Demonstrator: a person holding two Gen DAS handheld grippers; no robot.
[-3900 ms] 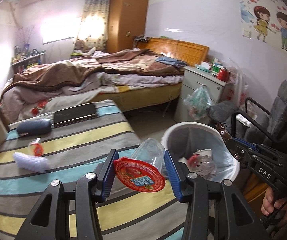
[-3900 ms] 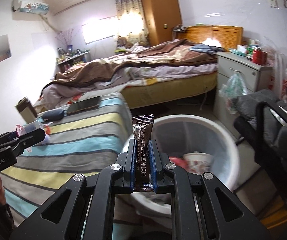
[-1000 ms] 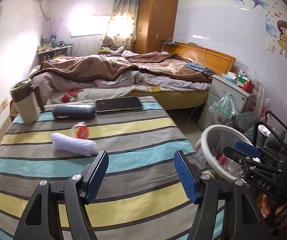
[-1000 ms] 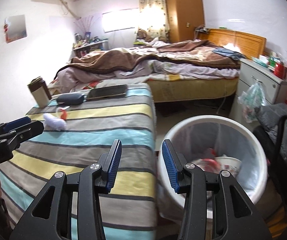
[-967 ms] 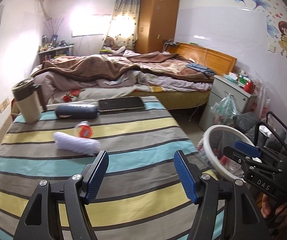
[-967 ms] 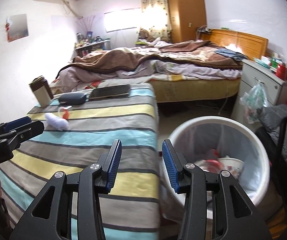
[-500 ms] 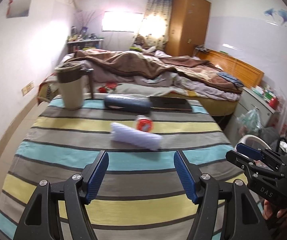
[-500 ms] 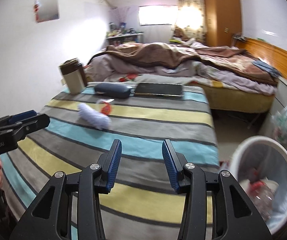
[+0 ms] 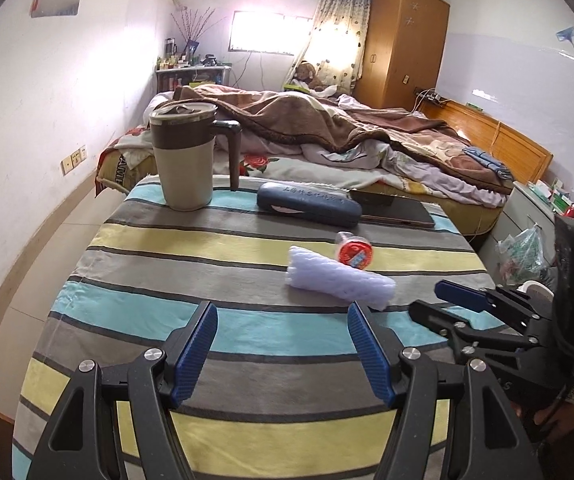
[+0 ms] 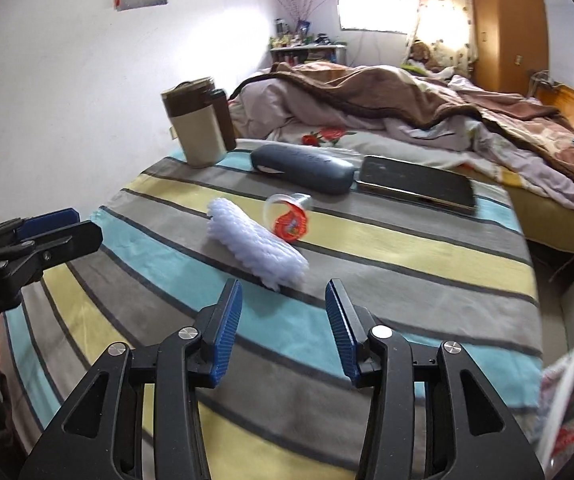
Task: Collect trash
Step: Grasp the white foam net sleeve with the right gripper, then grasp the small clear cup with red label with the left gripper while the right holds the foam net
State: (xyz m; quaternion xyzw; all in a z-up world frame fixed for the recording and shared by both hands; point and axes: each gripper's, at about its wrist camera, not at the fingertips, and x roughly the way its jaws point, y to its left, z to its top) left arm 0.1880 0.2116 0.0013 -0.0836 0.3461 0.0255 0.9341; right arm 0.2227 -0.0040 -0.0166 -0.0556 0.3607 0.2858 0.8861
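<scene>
On the dark blue glasses case (image 9: 307,210) a line of pale characters is printed, too small to be read. A red printed lid is seen on the small clear cup (image 9: 354,255), its label unreadable. On the left tongs (image 10: 37,236), in the right wrist view, the letters "ook.AI" are made out; a single "S" is seen on the right tongs (image 9: 453,304) in the left wrist view.

The white foam sleeve (image 10: 255,246) lies on the striped desk (image 9: 207,240), touching the cup, just ahead of both tongs. The left tongs are held wide open and empty. The right tongs' jaws are opening, with nothing between them.

The white bin (image 10: 571,364) is shown only in the right wrist view; a hanging plastic bag (image 9: 523,248) only in the left.
</scene>
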